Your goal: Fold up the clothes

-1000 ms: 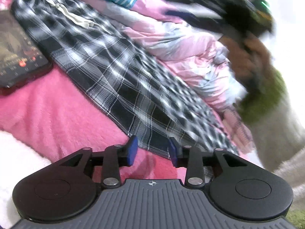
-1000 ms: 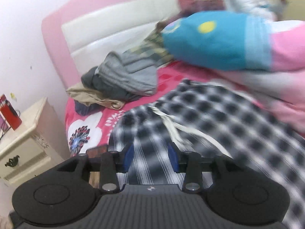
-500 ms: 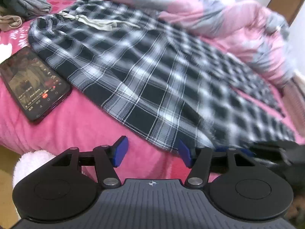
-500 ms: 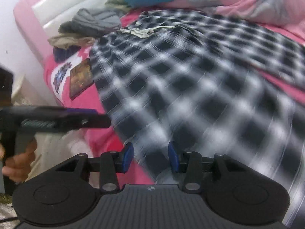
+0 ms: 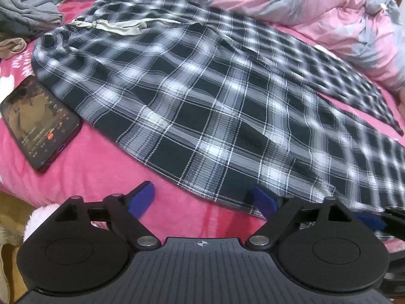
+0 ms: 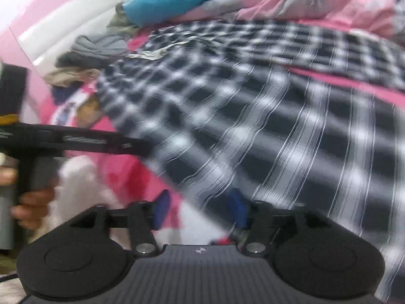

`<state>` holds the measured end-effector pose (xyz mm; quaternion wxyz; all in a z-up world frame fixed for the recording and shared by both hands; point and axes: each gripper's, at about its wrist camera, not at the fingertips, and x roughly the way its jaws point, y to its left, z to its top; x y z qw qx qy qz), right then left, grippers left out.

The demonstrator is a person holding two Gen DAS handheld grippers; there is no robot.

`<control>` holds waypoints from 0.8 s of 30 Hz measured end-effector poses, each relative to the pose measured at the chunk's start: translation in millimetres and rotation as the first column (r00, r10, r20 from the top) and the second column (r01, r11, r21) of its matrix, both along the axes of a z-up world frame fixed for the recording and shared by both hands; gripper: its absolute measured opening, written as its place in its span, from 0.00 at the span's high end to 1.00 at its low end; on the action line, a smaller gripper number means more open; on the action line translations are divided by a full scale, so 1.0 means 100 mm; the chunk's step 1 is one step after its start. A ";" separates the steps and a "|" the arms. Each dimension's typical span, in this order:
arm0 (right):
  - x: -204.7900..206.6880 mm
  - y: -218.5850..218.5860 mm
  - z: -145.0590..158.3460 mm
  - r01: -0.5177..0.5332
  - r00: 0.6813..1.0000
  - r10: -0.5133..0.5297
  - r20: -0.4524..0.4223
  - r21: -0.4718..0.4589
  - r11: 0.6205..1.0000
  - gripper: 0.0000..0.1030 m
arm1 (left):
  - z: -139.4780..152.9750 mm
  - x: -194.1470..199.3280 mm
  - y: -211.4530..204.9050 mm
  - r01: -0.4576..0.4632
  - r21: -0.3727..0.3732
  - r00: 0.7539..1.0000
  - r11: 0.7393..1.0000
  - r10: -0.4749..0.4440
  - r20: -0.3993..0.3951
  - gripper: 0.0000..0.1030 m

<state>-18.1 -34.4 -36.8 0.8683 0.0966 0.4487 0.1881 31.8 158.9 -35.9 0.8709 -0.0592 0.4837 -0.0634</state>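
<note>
Plaid pants (image 5: 202,96) are lying spread flat on the pink bed (image 5: 106,172), waistband w/ drawstring by a phone (image 5: 38,124). L gripper (image 5: 202,197) is hovering over the near hem, jaws just widening, nothing btwn them. R gripper (image 6: 200,210) is also opening, jaws apart at the blurred pants edge, not pinching it.

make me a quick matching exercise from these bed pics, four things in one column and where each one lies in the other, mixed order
Things:
1. plaid trousers
2. phone
3. grey garment
4. pink quilt

Places:
A. crumpled at the far left, near the head of the bed
B. spread flat across the middle of the pink blanket
C. bunched along the far side, behind the trousers
D. face up on the blanket, left of the trousers

Pairs: 1-B, 2-D, 3-A, 4-C
</note>
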 end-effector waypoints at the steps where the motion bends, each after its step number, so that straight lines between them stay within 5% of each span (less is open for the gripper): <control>1: -0.02 -0.04 0.03 0.016 1.000 -0.016 -0.002 0.021 1.000 0.34 | 0.00 0.00 -0.02 0.000 0.003 1.000 1.000 0.000 -0.003 0.10; 3: -0.07 -0.15 0.13 0.071 0.997 -0.071 0.025 0.002 0.997 0.31 | 0.00 -0.01 -0.04 -0.002 0.011 1.000 1.000 0.002 -0.003 0.05; 7: -0.16 -0.39 0.30 0.233 0.967 -0.213 0.142 -0.136 0.963 0.00 | -0.01 -0.01 -0.10 -0.005 0.035 1.000 0.999 0.005 -0.008 0.02; 15: -0.15 -0.80 0.13 0.430 0.902 -0.406 0.145 -0.212 0.878 0.00 | -0.03 0.01 -0.19 -0.018 0.082 0.999 0.996 0.020 -0.026 0.00; 24: -0.04 -0.77 -0.31 0.413 0.910 -0.398 0.111 -0.309 0.857 0.00 | -0.05 0.03 -0.23 -0.047 0.097 0.998 0.994 0.050 -0.032 0.00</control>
